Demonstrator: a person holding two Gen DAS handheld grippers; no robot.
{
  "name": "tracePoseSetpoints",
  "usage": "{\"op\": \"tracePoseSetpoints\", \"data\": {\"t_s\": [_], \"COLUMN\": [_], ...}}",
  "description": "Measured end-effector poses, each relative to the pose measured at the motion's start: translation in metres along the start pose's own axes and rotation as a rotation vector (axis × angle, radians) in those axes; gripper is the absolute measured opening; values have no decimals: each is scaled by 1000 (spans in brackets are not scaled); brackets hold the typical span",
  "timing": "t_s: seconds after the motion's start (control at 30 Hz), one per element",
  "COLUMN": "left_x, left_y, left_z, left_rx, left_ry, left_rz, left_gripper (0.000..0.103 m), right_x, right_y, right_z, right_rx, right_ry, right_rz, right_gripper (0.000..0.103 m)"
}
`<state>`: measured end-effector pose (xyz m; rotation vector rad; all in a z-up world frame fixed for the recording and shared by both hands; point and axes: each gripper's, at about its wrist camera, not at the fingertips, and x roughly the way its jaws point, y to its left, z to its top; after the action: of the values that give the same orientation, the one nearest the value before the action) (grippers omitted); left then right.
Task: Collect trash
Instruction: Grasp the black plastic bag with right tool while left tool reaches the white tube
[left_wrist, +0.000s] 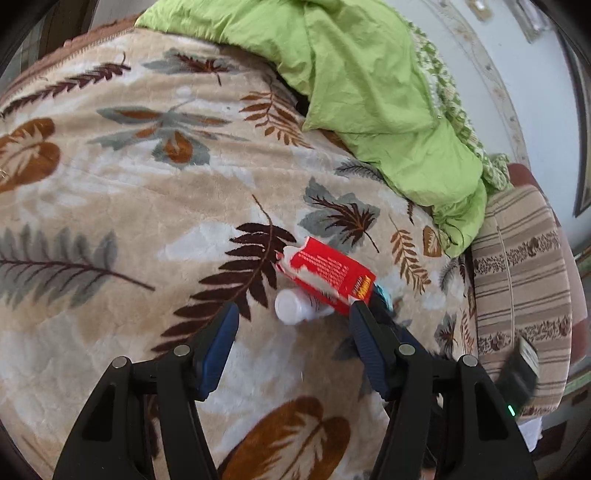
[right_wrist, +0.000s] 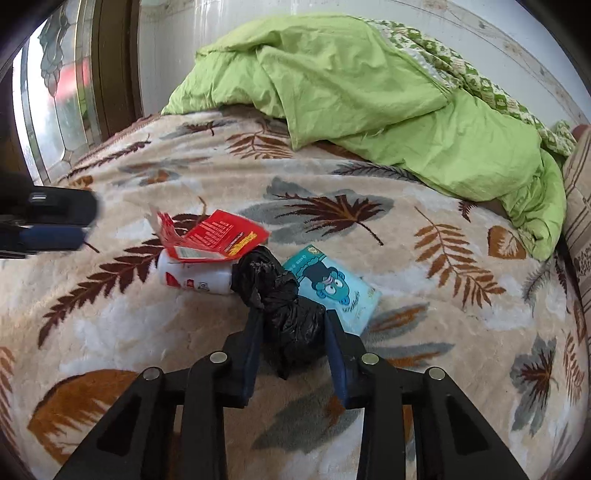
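The bed (right_wrist: 184, 332) is covered by a soft beige blanket (left_wrist: 129, 192) with brown and grey leaves on it. A crumpled green quilt (right_wrist: 369, 96) lies along the far edge of the bed, by the wall. A striped pillow (left_wrist: 524, 280) sits at the right end. Near the middle of the bed lies a small pile of trash: a torn red box (right_wrist: 218, 236) resting on a white bottle (right_wrist: 195, 278), a black plastic bag (right_wrist: 280, 306) touching the bottle, and a light blue packet (right_wrist: 340, 291) with a cartoon face just beside the bag.
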<state>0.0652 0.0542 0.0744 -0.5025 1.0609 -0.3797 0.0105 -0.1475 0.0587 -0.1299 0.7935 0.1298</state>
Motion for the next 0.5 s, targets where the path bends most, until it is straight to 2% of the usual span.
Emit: {"op": "tracePoseSetpoints", "data": {"t_s": [0.27, 0.4, 0.5], "left_x": [51, 63, 68], "left_y": [1, -8, -16], "left_z": [11, 18, 22], "left_rx": [-137, -137, -127], "left_ry": [81, 79, 85], "left_rz": [-48, -37, -37], "left_gripper": [61, 61, 59], "right_x": [-63, -84, -93], "right_y": [-14, -18, -20], "right_z": [-32, -51, -62], "right_rx": [149, 243, 281], "right_ry": [-46, -69, -94], "right_rz": [60, 110, 115], "right_gripper": [31, 31, 31]}}
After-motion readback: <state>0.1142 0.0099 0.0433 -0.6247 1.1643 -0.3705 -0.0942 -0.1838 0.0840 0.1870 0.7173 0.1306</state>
